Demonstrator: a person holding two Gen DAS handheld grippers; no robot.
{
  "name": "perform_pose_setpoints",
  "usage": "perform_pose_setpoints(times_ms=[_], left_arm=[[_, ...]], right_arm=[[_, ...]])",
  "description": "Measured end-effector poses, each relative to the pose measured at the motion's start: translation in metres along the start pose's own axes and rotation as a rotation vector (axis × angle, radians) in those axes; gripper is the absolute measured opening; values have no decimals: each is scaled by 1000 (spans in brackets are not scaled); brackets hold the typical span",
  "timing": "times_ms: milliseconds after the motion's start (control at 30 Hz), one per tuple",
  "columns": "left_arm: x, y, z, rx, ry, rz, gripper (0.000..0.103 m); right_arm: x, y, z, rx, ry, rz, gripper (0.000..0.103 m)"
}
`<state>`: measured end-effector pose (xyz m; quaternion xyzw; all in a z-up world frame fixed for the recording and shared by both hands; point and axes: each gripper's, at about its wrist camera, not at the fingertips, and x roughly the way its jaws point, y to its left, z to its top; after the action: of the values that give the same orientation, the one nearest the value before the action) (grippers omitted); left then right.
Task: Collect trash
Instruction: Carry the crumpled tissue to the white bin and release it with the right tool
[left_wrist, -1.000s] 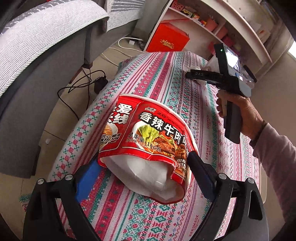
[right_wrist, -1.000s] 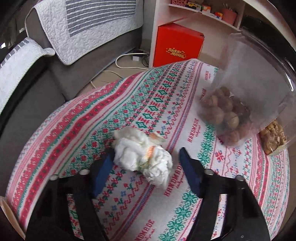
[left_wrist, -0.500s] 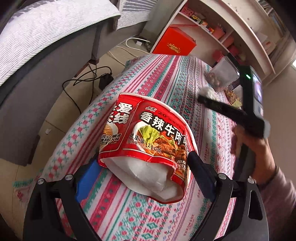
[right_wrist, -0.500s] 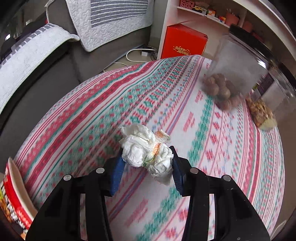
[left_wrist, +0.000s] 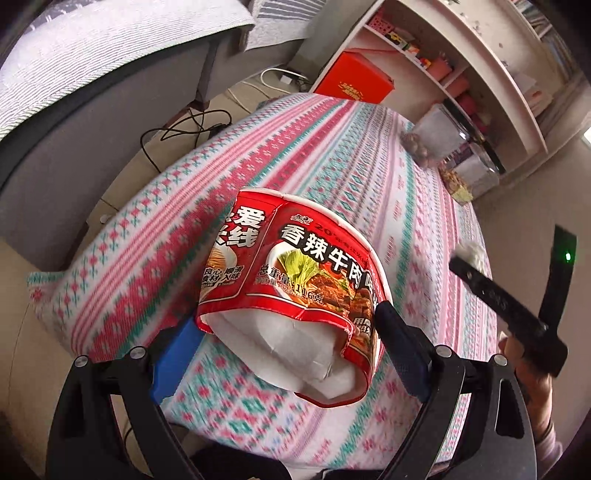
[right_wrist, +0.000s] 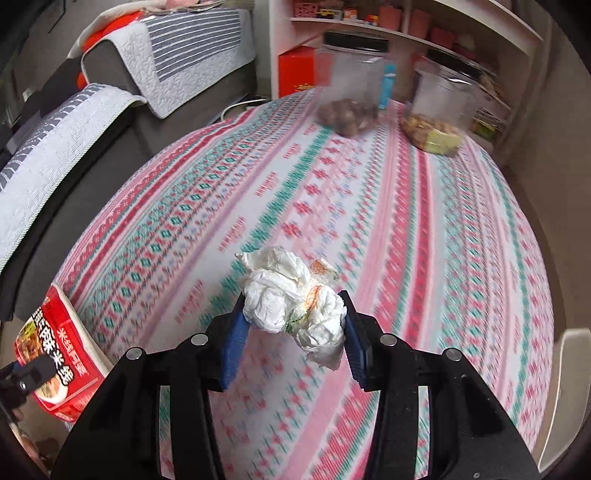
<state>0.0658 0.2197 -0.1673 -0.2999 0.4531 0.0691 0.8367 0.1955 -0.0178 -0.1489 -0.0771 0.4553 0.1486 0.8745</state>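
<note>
- Left gripper (left_wrist: 291, 354): blue-padded fingers (left_wrist: 173, 360) clamp a crushed red noodle cup (left_wrist: 295, 280), glossy printed card with a white foam lining, held above the desk (left_wrist: 332, 155).
- Desk: woven cloth in pink, red and teal bands.
- Right gripper (right_wrist: 291, 332): fingers (right_wrist: 234, 341) pinch a crumpled tissue wad (right_wrist: 288, 299), white, soft and creased, lifted off the cloth.
- Far edge: two clear plastic jars (right_wrist: 351, 85), black-lidded, holding nuts.
</note>
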Motion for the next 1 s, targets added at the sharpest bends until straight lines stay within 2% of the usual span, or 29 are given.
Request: perform_pose_setpoints(times_ms=[200, 467, 1000], left_arm=[[-9, -28, -14, 54, -1, -3, 89], [-14, -69, -29, 139, 0, -19, 89], [3, -173, -61, 330, 44, -62, 89]], right_arm=[[-27, -48, -36, 146, -12, 6, 45], [-55, -108, -79, 261, -38, -34, 45], [-102, -225, -132, 462, -98, -157, 46]])
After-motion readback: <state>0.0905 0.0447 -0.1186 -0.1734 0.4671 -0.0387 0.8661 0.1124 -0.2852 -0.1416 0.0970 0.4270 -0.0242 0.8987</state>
